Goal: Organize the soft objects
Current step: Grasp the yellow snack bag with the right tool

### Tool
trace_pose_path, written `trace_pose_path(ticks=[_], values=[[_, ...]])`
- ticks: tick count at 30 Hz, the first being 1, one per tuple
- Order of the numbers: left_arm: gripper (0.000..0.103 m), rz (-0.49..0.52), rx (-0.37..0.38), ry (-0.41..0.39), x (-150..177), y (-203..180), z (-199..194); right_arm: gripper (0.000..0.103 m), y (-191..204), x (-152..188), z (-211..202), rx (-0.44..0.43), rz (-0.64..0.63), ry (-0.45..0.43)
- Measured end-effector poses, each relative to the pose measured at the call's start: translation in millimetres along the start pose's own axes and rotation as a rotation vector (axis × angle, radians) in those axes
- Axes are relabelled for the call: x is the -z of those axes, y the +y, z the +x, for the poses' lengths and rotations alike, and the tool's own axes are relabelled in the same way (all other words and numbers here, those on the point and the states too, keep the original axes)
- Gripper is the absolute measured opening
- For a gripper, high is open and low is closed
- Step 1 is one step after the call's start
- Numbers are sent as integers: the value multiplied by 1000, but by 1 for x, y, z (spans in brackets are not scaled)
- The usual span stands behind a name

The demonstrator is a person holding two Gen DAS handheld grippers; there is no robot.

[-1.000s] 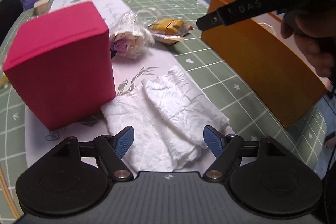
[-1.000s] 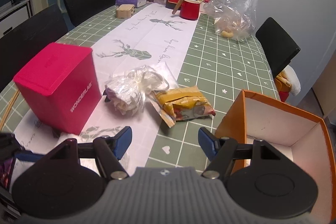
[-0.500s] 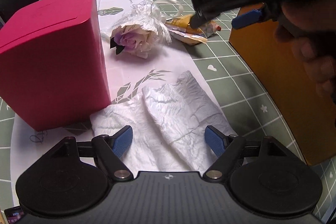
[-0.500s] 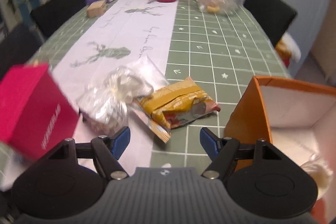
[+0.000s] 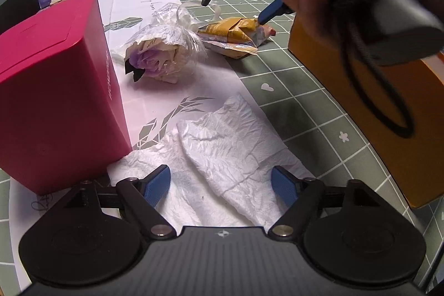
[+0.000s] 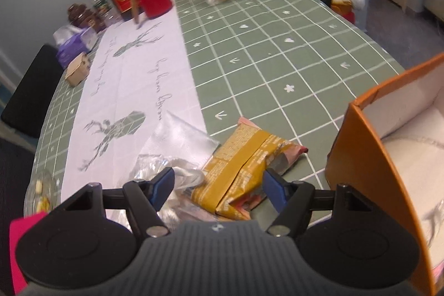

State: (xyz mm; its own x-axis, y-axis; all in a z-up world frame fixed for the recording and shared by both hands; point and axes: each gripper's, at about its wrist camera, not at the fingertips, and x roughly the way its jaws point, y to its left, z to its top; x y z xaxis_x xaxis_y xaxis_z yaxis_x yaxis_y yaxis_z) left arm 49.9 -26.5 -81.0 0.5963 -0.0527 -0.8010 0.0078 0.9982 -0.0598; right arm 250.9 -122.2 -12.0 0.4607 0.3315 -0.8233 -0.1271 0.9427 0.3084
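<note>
White tissue — crumpled flat; snack packet — perhaps creased.

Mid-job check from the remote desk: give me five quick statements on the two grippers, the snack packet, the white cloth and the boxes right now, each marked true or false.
1. The right gripper has its jaws open around the yellow snack packet. True.
2. The left gripper is clamped shut on the white cloth. False: its jaws stand open over the cloth, which lies flat on the table.
3. The red box stands beside the cloth. True.
4. The snack packet already lies inside the orange box. False: it lies on the table beside that box.
5. The wrapped flower lies between the red box and the snack packet. True.
</note>
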Motion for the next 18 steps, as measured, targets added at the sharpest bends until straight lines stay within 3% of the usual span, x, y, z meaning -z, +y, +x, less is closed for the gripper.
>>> trace_pose_path(ticks=[4,9,18], values=[[72,-15,16,0,0,9,-4,66,-8,0,10,28,122,-2],[69,-22,33,-2,2,17,-7,66,-23,4,18,42,327,-36],[70,8,22,-7,2,15,-8,69,-8,5,38,112,217,-17]])
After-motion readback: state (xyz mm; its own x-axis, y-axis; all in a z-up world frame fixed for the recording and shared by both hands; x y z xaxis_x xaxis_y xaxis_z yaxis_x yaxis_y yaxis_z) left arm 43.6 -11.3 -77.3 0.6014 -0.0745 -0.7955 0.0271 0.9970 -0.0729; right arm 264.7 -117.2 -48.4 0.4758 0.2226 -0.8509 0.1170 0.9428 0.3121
